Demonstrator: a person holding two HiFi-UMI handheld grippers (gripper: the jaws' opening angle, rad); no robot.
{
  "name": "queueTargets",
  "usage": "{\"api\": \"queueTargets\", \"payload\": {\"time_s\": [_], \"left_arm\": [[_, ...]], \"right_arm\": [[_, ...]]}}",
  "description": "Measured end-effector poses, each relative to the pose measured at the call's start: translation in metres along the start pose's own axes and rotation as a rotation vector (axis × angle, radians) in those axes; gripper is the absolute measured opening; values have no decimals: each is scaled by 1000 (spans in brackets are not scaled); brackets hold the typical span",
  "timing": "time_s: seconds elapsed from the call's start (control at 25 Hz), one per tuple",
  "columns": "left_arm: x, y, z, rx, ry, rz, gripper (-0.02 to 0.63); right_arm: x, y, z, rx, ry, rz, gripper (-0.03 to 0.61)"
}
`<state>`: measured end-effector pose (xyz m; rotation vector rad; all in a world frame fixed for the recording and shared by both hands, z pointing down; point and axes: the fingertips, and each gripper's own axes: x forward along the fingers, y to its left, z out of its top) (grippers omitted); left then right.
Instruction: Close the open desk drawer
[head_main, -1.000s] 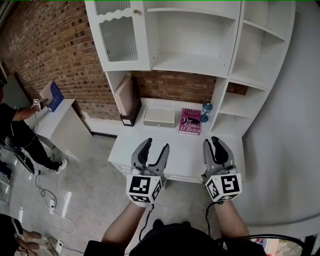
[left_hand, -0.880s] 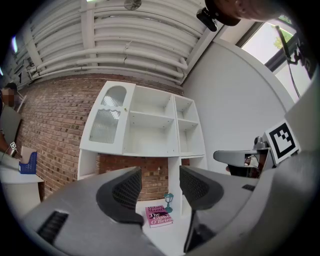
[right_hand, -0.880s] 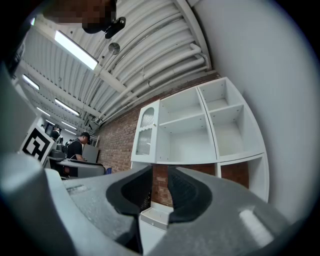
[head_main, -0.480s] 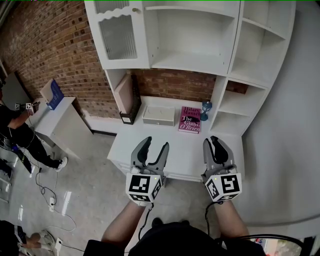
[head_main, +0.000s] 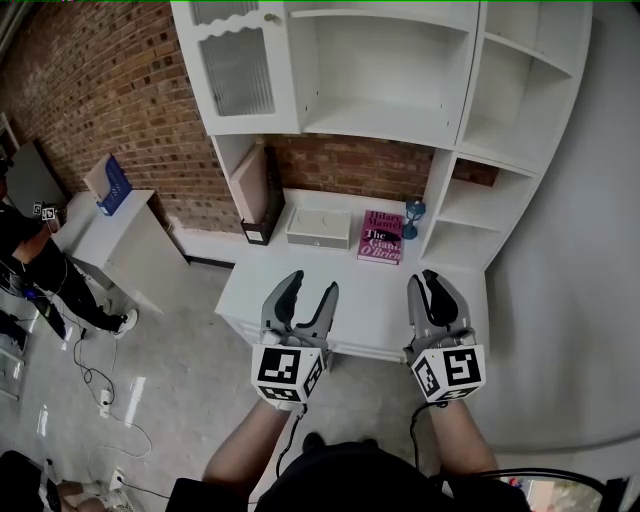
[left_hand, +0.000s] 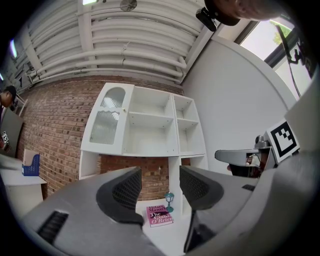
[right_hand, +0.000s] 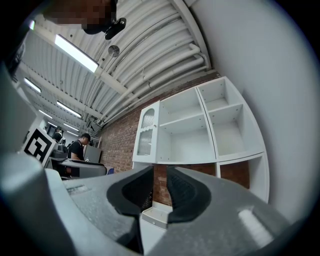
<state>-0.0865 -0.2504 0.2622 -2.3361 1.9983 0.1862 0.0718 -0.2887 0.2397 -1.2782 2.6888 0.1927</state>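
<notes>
**Both claws held over front of white desk, empty**

- Left claw (head_main: 311, 286): jaws well apart, nothing between the pads. Through the gap in the left gripper view (left_hand: 160, 186) a pink book (left_hand: 160, 216) and a small teal ornament (left_hand: 170, 201) show far behind, on the desk.
- Right claw (head_main: 428, 282): only a narrow gap between the jaws, which have just been closing a little. Nothing is gripped. The right gripper view (right_hand: 160, 189) looks past them to a white box (right_hand: 156, 216) and brick wall.
- Both claws point away from the person, side by side but apart, above the near part of the desk (head_main: 355, 295).
- Drawer: only a thin strip of the desk's front face shows, below the claws. I cannot pick a drawer out there, nor tell if it stands open.
- Back of desk, left to right: black file holder (head_main: 262, 200), white box (head_main: 318, 229), pink book (head_main: 380, 238), teal ornament (head_main: 412, 216).
- White shelving (head_main: 380, 70) rises over the desk.
- Another person (head_main: 30, 260) stands at far left by a side table (head_main: 120, 240).
</notes>
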Motion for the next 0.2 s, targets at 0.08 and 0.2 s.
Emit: {"api": "queueTargets", "payload": {"time_s": [0.08,0.2], "left_arm": [[1,-3,0,2,0,3,235],[2,-8,0,5,0,4,235]], "right_arm": [[-1,-3,0,3,-2,2,83],[-3,-8,1,2,-4,5,83]]}}
